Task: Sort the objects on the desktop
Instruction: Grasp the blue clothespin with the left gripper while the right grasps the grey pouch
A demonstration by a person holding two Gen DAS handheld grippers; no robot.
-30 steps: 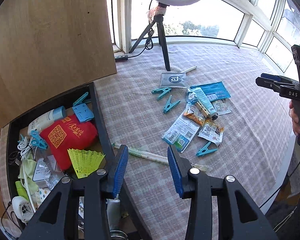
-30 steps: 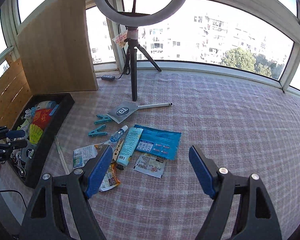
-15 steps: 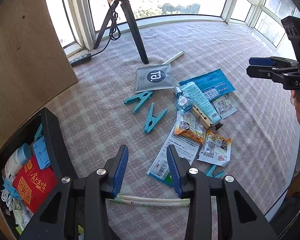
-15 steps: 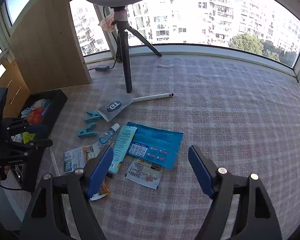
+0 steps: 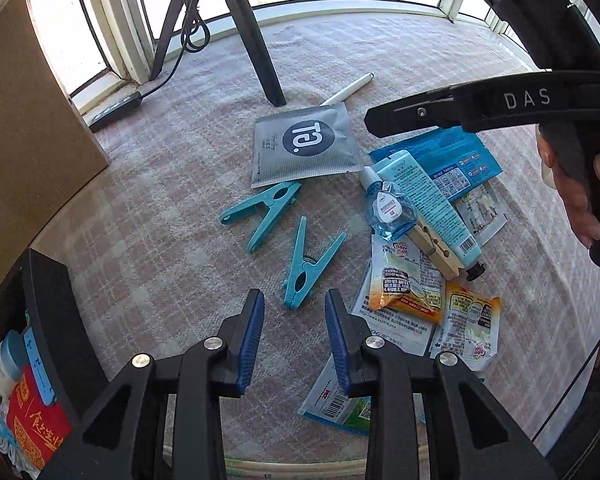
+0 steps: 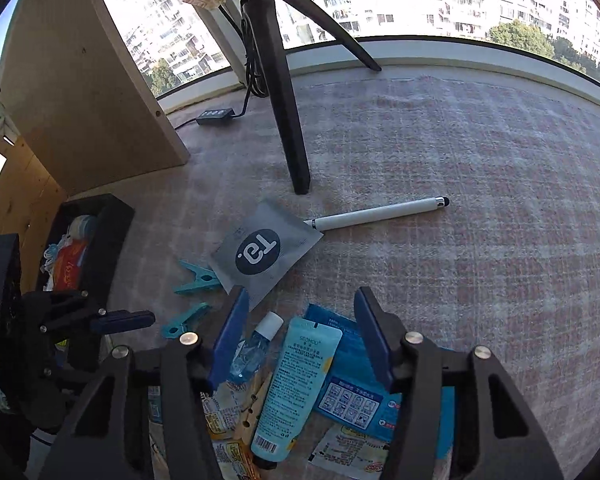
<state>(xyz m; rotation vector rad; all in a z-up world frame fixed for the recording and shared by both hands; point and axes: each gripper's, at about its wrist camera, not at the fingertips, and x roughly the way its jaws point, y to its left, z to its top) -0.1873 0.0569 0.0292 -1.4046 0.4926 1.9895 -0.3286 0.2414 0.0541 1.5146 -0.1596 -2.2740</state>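
Left gripper: fingers spread, empty, just short of the nearer teal clothespin.
Right gripper: fingers spread, empty, over the light-blue tube.
Landmark, grey sachet: second teal clothespin just below it; white pen tucked under its far corner.
Black bin: left of the sachet, on the table, holding sorted items.

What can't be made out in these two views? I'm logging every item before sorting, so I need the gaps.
- Black box: left wrist view's edge and left gripper cut off most contents.
- Barcode leaflet: lower part behind that gripper's fingers.
- Snack packets: right wrist view, mostly behind right gripper.
- Cream tube: print too small to read.
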